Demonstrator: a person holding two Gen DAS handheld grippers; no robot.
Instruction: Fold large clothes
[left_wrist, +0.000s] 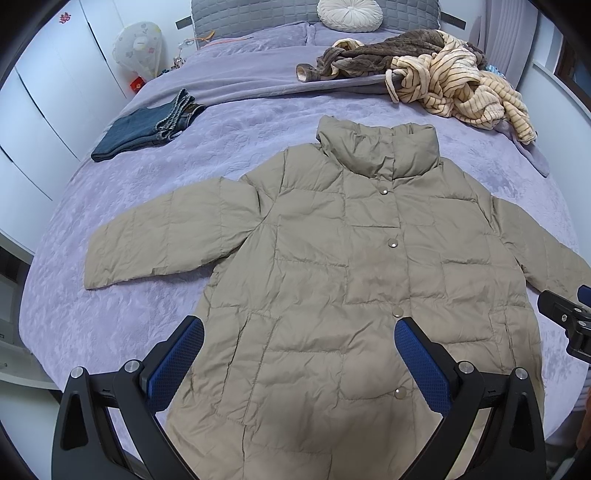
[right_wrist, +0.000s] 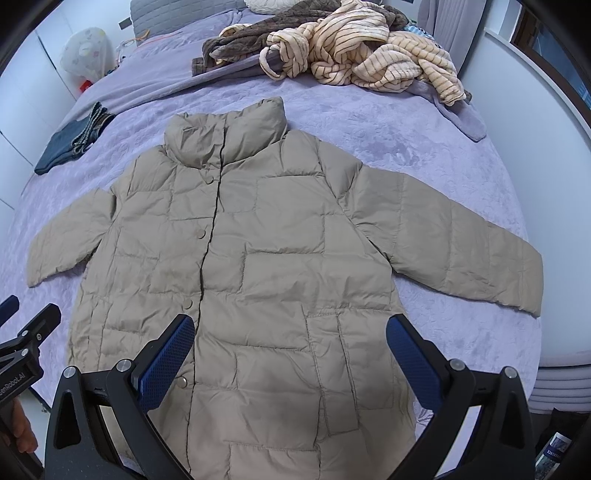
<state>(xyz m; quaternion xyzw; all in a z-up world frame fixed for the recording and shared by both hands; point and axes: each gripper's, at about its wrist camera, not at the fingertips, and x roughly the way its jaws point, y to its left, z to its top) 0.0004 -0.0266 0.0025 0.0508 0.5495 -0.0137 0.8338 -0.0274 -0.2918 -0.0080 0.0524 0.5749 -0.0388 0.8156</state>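
Observation:
A beige quilted puffer jacket (left_wrist: 332, 266) lies flat, front up and snapped shut, on the lilac bed cover (left_wrist: 122, 206), sleeves spread to both sides, collar pointing away. It also shows in the right wrist view (right_wrist: 266, 258). My left gripper (left_wrist: 299, 332) is open and empty, hovering above the jacket's lower left part. My right gripper (right_wrist: 290, 328) is open and empty above the jacket's lower right part. The right gripper's body shows at the right edge of the left wrist view (left_wrist: 569, 317).
Folded blue jeans (left_wrist: 147, 125) lie at the far left of the bed. A heap of brown and cream striped clothes (left_wrist: 424, 70) lies at the far right near a round cushion (left_wrist: 349, 14). White wardrobe doors (left_wrist: 44, 110) stand on the left.

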